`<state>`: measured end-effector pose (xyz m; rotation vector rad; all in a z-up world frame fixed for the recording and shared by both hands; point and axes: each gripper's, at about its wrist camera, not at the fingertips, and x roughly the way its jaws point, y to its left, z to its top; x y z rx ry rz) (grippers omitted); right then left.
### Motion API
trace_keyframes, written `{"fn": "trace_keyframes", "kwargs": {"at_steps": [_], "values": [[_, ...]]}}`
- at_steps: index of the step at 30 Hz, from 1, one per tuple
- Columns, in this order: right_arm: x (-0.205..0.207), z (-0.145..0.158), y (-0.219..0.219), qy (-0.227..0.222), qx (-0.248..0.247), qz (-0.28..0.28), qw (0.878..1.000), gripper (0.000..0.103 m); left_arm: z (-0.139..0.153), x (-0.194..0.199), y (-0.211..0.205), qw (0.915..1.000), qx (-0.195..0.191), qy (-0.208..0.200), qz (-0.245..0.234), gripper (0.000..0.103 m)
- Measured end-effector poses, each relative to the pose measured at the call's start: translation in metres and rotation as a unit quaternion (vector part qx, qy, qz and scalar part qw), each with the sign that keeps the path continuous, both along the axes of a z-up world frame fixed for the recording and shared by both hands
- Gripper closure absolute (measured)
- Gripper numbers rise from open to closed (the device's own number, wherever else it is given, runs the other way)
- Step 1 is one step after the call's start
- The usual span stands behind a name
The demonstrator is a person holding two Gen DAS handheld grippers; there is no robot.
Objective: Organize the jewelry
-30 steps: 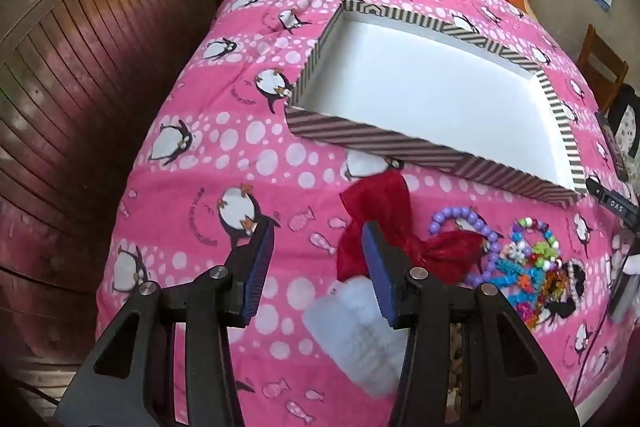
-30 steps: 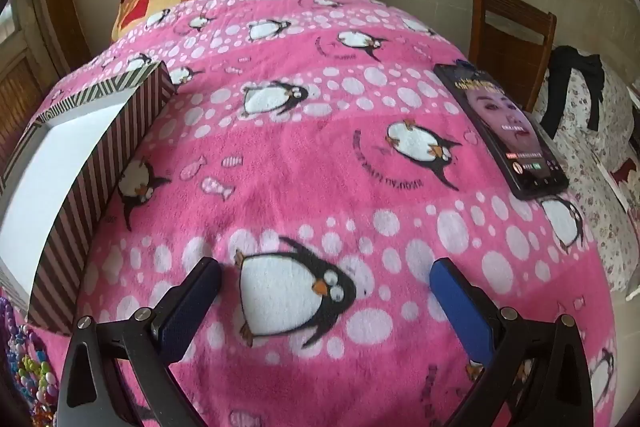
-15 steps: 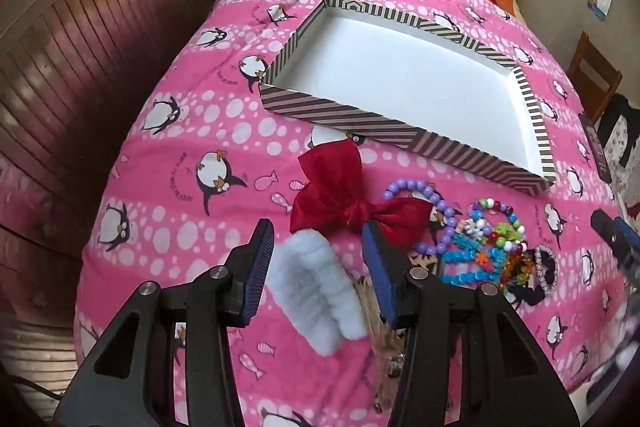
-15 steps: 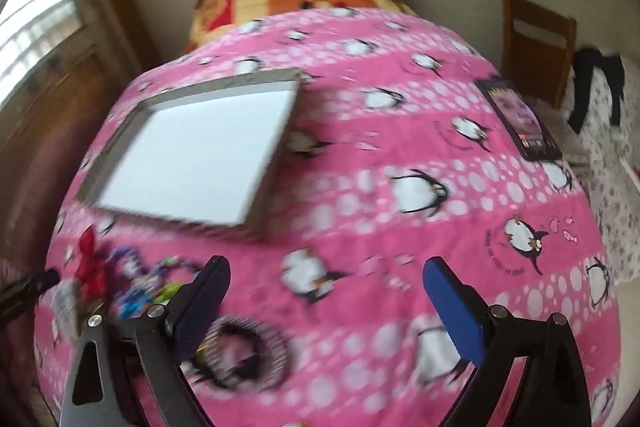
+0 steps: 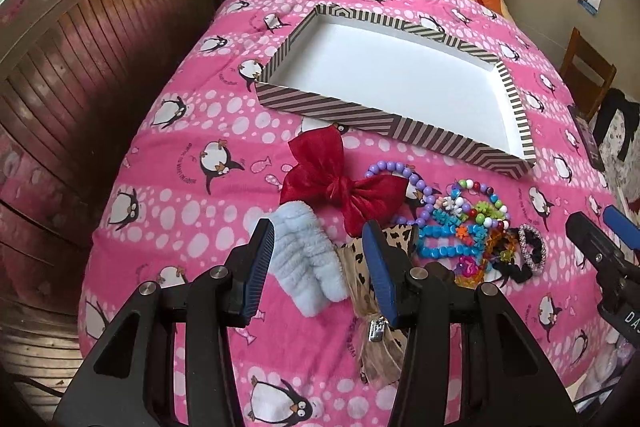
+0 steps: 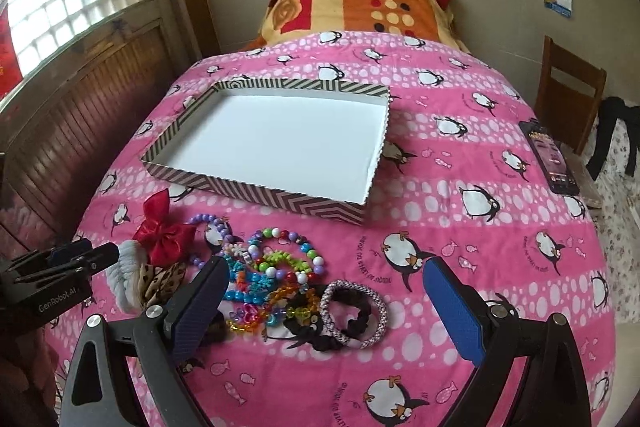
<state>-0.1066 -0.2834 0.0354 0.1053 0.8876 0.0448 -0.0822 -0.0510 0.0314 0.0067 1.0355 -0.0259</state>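
Note:
A shallow striped box [image 5: 362, 115] [image 6: 256, 187] with a bare white floor lies on the pink penguin blanket. In front of it sits a heap of accessories: a red bow [image 5: 340, 183] [image 6: 162, 227], a purple bead bracelet [image 5: 394, 169], a pale blue fluffy hair tie [image 5: 308, 259], a leopard-print bow [image 5: 396, 239], bright bead bracelets [image 5: 464, 227] [image 6: 276, 267] and a woven scrunchie [image 6: 354, 311]. My left gripper [image 5: 318, 249] hovers open above the fluffy tie, holding nothing. My right gripper [image 6: 324, 287] stands wide open over the scrunchie and beads, holding nothing.
A phone [image 6: 548, 157] lies near the blanket's right edge. A wooden chair [image 6: 568, 99] stands beyond it. A patterned pillow [image 6: 356, 7] is at the far end. Wooden panelling [image 5: 80, 67] runs along the left of the bed.
Both grippers pulled back and rose, so the accessory heap came into view in front of the box. The right gripper swung left from the phone side toward the heap. The jaws kept their width.

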Motion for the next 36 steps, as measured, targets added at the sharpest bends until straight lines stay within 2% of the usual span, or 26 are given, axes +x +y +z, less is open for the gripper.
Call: {"fn": "trace_keyframes", "kwargs": {"at_steps": [8,15,36], "values": [[-0.001,-0.001,0.007,0.012,0.012,0.014,1.000,0.007,0.002,-0.008,-0.002,1.0000,0.002,-0.005,-0.001,0.058],[-0.003,0.001,0.013,0.008,0.002,0.019,1.000,0.007,0.002,-0.010,-0.001,0.9999,-0.009,-0.004,-0.006,0.058],[-0.001,-0.004,0.014,0.019,-0.001,0.017,1.000,0.007,0.001,-0.010,0.004,1.0000,-0.002,-0.003,-0.001,0.058]]}}
